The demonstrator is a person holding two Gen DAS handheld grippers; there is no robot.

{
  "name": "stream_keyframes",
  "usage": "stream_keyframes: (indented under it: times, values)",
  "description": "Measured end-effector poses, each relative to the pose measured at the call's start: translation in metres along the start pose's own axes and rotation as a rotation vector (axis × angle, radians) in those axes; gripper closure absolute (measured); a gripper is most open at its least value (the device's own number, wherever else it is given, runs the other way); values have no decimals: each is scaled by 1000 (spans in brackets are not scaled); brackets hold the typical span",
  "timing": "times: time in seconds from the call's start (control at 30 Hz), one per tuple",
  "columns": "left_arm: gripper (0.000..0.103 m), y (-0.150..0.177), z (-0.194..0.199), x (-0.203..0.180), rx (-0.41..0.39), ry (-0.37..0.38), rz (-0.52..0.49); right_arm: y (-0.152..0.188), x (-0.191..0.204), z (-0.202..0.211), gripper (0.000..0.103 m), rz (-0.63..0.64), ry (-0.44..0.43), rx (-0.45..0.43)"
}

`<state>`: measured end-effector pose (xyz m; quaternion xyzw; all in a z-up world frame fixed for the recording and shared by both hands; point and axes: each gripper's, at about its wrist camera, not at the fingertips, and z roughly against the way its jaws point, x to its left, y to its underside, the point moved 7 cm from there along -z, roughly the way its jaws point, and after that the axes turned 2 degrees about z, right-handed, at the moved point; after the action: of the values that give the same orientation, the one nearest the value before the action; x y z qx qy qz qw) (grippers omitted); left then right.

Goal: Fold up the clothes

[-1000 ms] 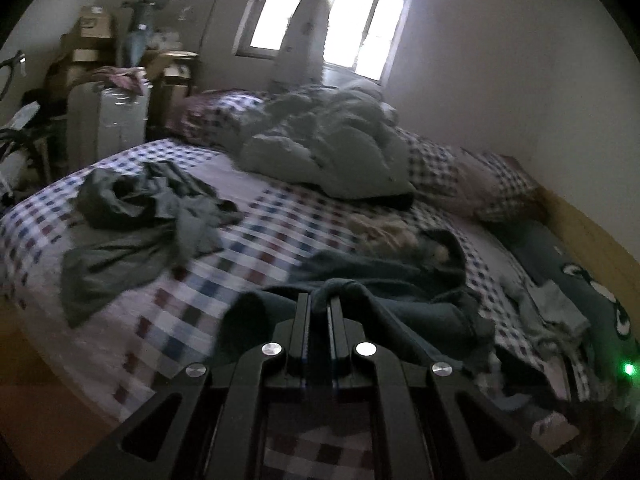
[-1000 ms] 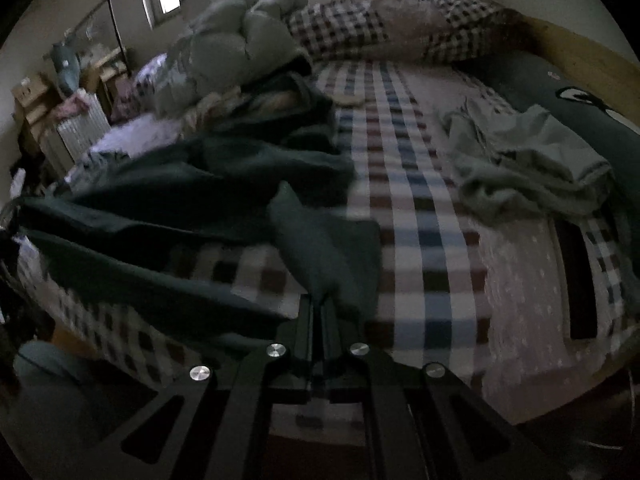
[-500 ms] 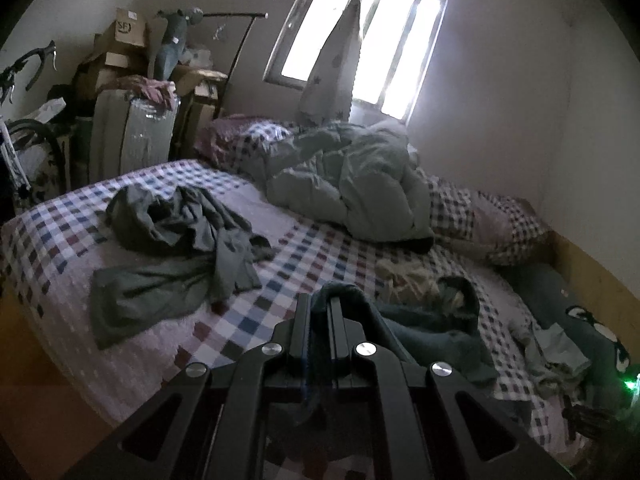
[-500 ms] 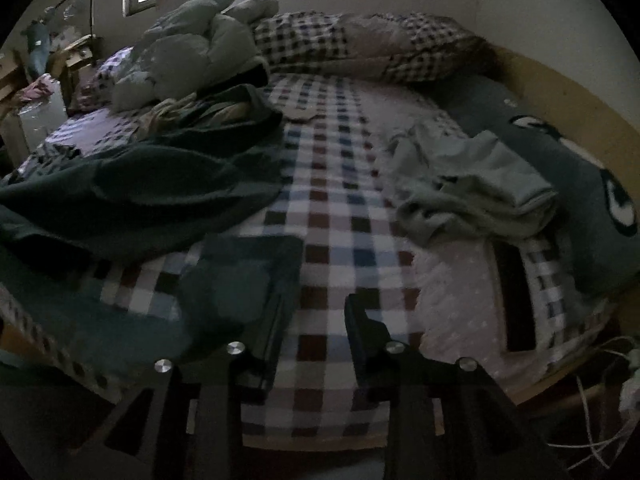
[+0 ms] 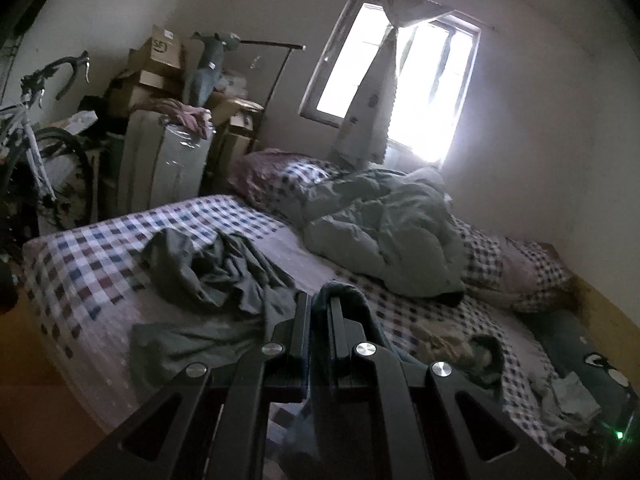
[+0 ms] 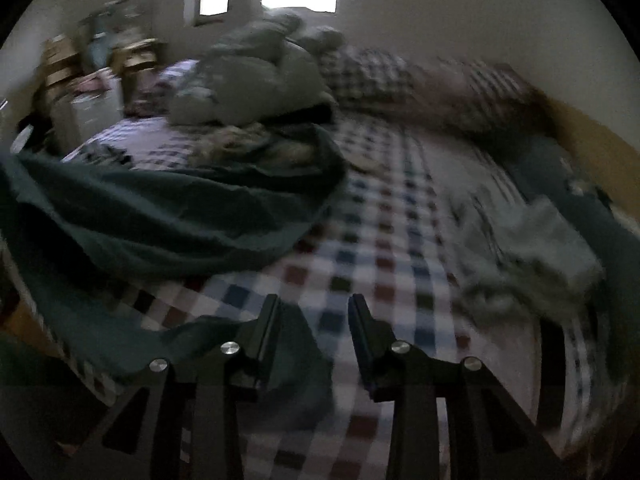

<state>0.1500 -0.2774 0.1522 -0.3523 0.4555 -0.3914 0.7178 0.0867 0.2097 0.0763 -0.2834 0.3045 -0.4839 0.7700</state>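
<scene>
1. currently, left tongs (image 5: 319, 308) are clamped on a fold of the dark green garment (image 6: 160, 208).
2. right tongs (image 6: 313, 312) stand apart, holding nothing.
3. garment lies spread across the checkered bed (image 6: 384, 248), beside the right tongs.

Dark green garment (image 6: 168, 216), unfolded and rumpled, lies draped across the checked bed's near left side, one edge (image 5: 340, 292) pinched up between closed left-gripper fingers.
</scene>
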Motion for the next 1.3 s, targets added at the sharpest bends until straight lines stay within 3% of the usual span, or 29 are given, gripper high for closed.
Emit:
stream_keyframes:
  times: [0.33, 0.63, 0.9, 1.3]
  values:
    - [97, 6, -28, 25, 14, -69, -15, -14, 39, -39, 62, 428, 34, -150]
    - [97, 16, -49, 29, 18, -86, -15, 1, 98, -93, 61, 853, 16, -155]
    - [97, 26, -57, 35, 23, -101, -40, 8, 111, -137, 61, 1005, 34, -138]
    - [97, 41, -73, 43, 51, -83, -4, 18, 127, -157, 61, 1255, 105, -196]
